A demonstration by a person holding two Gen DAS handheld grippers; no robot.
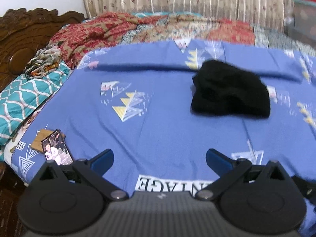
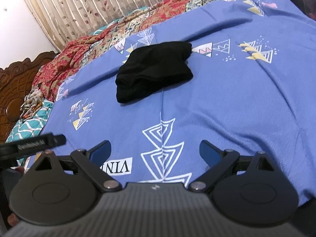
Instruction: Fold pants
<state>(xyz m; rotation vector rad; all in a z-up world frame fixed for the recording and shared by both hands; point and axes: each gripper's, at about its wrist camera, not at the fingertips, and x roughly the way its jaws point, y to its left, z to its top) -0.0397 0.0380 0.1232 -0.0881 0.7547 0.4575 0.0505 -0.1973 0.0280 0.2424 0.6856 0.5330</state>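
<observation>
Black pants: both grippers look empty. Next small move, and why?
Probably nothing more than a check: the black pants already lie as a compact bundle on the blue bedsheet, and the left gripper and right gripper are both open, empty and well short of it. If tidying, advance the right one.

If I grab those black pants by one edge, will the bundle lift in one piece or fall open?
The black pants lie in a soft folded stack with rounded, sagging edges, so they are probably floppy and an edge grip would likely peel off only the top layers. They look light; pushing may bunch them and the blue bedsheet rather than slide them. Both grippers are open and apart from them.
</observation>
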